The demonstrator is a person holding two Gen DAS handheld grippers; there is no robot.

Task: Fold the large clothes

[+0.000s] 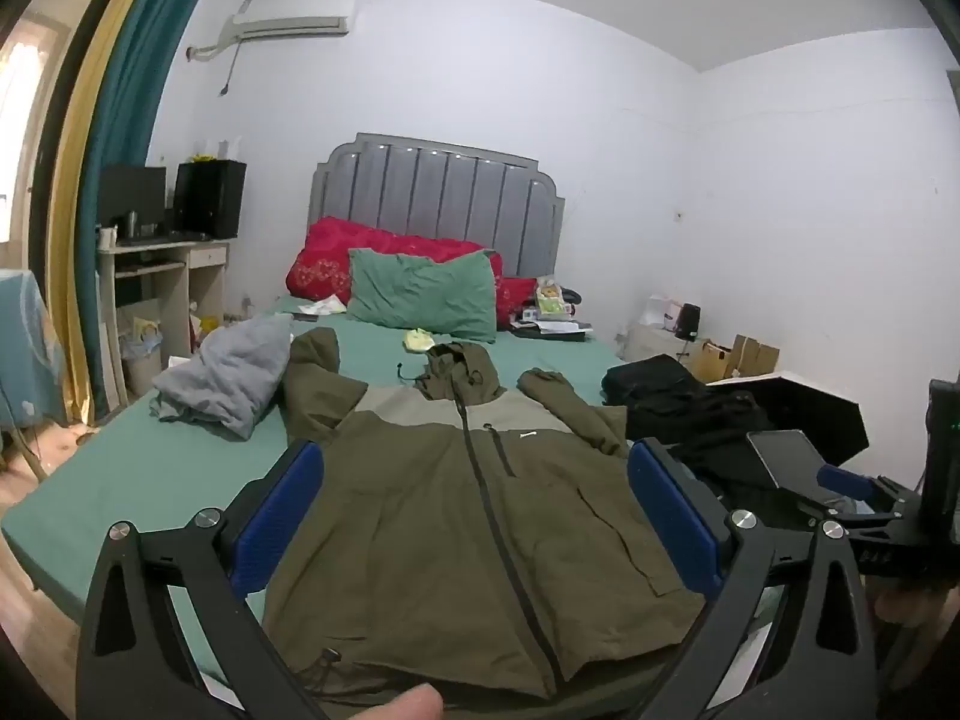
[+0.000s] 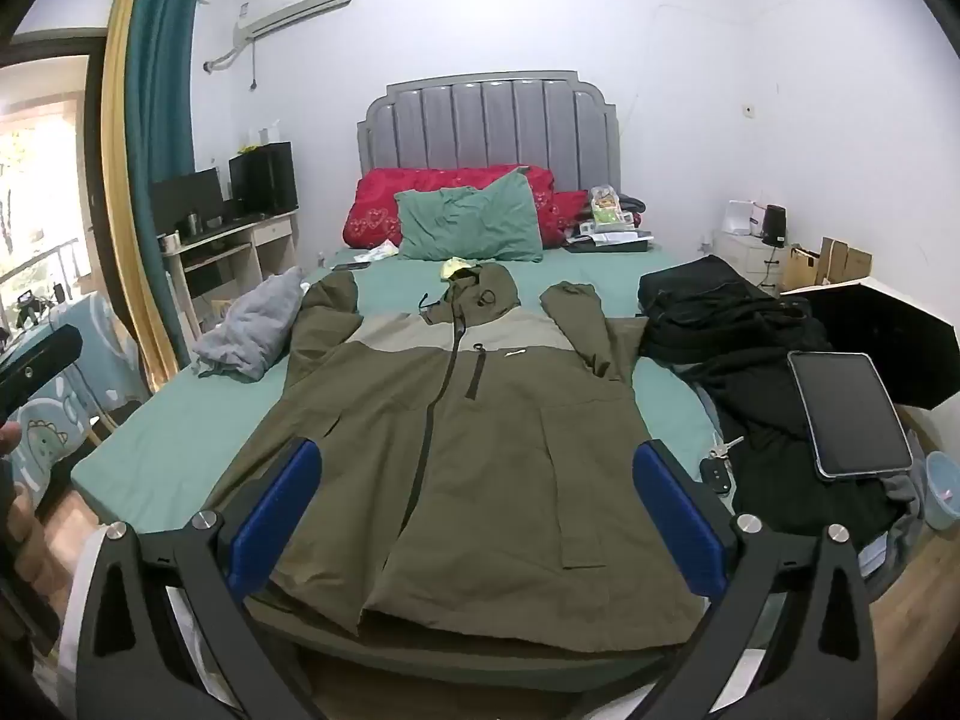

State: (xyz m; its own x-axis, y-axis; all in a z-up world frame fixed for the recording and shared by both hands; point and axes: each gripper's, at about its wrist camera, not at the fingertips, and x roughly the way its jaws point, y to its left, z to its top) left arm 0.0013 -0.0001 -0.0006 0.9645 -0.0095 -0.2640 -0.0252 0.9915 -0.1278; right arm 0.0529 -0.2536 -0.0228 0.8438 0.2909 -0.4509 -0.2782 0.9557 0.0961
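Observation:
An olive-green hooded jacket (image 1: 456,516) lies spread flat, front up and zipped, on the green bed sheet (image 1: 150,468), hood toward the headboard, hem toward me. It also shows in the right wrist view (image 2: 480,450). My left gripper (image 1: 474,510) is open and empty, hovering above the jacket's lower half. My right gripper (image 2: 477,510) is open and empty, above the hem near the bed's foot. The right gripper also shows at the right edge of the left wrist view (image 1: 864,498).
A grey garment (image 2: 252,324) lies left of the jacket. Black clothes (image 2: 738,348) with a tablet (image 2: 852,414) and keys (image 2: 720,462) lie on the right. A green pillow (image 2: 468,225) and red quilt (image 2: 372,204) sit by the headboard. A desk (image 2: 222,240) stands at the left.

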